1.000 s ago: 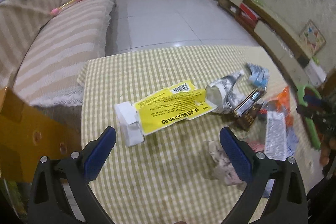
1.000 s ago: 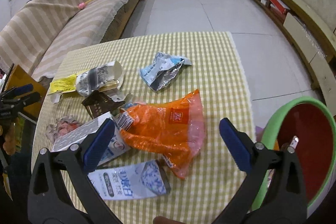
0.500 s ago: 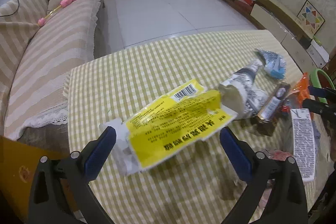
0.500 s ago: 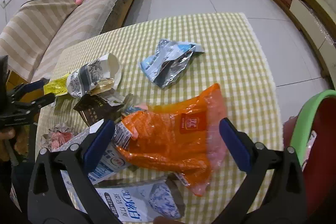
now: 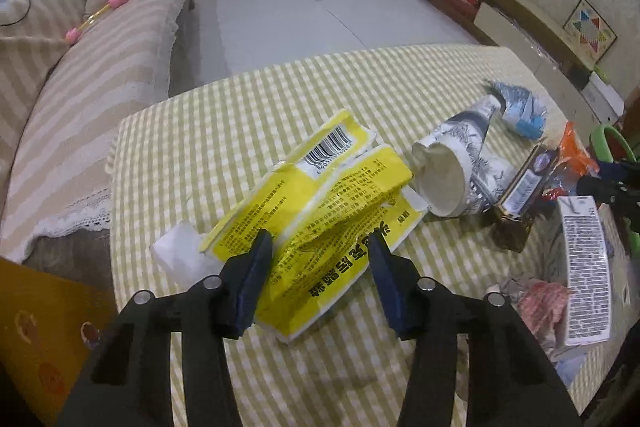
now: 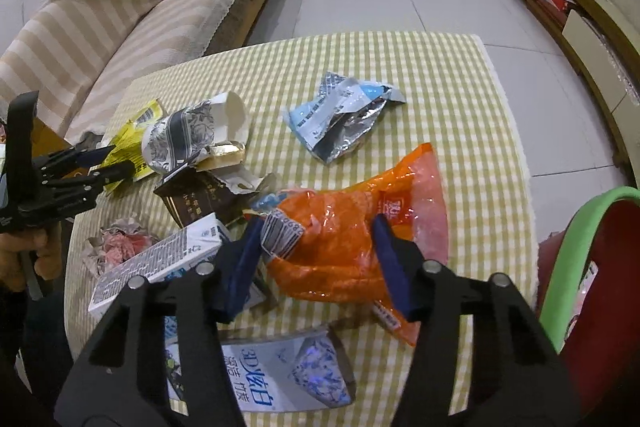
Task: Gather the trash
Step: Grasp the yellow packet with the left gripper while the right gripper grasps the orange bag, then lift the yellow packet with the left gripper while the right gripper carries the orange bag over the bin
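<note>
Both grippers' jaws have just been closing: left gripper [image 5: 318, 259] pinches the yellow box [image 5: 320, 211], right gripper [image 6: 314, 247] the orange bag [image 6: 352, 231], bin [image 6: 576, 247] at three o'clock.

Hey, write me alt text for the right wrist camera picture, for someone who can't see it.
The right claw has just been closing around a crumpled orange plastic bag on a green-checked tablecloth. Around it lie a white carton, a paper cup and a silver-blue wrapper. A green-rimmed red bin stands at the right edge.
</note>
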Available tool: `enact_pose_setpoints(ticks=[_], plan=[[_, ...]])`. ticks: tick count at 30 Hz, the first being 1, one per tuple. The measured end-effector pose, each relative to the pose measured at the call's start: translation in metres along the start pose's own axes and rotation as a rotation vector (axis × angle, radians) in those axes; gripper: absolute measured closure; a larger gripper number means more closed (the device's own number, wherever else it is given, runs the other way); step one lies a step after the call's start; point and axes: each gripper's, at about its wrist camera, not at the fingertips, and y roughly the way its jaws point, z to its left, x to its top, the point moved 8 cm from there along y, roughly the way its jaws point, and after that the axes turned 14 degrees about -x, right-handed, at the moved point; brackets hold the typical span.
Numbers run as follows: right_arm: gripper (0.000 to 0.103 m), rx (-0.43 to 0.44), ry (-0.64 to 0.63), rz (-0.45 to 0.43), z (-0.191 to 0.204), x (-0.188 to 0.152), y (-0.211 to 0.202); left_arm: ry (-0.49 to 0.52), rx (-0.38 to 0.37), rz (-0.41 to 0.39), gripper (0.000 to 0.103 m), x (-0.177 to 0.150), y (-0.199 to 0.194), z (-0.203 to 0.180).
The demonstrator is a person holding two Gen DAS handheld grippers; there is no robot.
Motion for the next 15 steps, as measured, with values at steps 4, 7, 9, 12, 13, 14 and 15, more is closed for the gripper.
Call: enact_pose_setpoints(ticks=[4, 7, 9, 12, 13, 14, 15], plan=[[0.051, 0.001, 0.017, -0.005, -0.009, -0.001, -0.006, -0.026, -0.003, -0.036, 0.057, 0.000, -0.015, -0.001], [0.051, 0.006, 0.032, -0.018, -0.016, 0.001, -0.015, -0.045, -0.015, -0.072, 0.056, 0.000, -0.029, -0.004], [0.051, 0.014, 0.044, -0.034, -0.019, 0.005, -0.023, -0.056, -0.025, -0.094, 0.057, 0.002, -0.039, -0.006], [0.051, 0.025, 0.052, -0.061, -0.020, 0.010, -0.038, -0.064, -0.033, -0.122, 0.069, 0.004, -0.052, -0.012], [0.051, 0.030, 0.053, -0.071, -0.019, 0.011, -0.043, -0.064, -0.035, -0.125, 0.080, 0.006, -0.052, -0.014], [0.051, 0.034, 0.052, -0.080, -0.019, 0.014, -0.048, -0.071, -0.025, -0.129, 0.081, 0.006, -0.057, -0.015], [0.051, 0.037, 0.051, -0.093, -0.018, 0.015, -0.055, -0.082, -0.031, -0.138, 0.081, 0.006, -0.062, -0.016]])
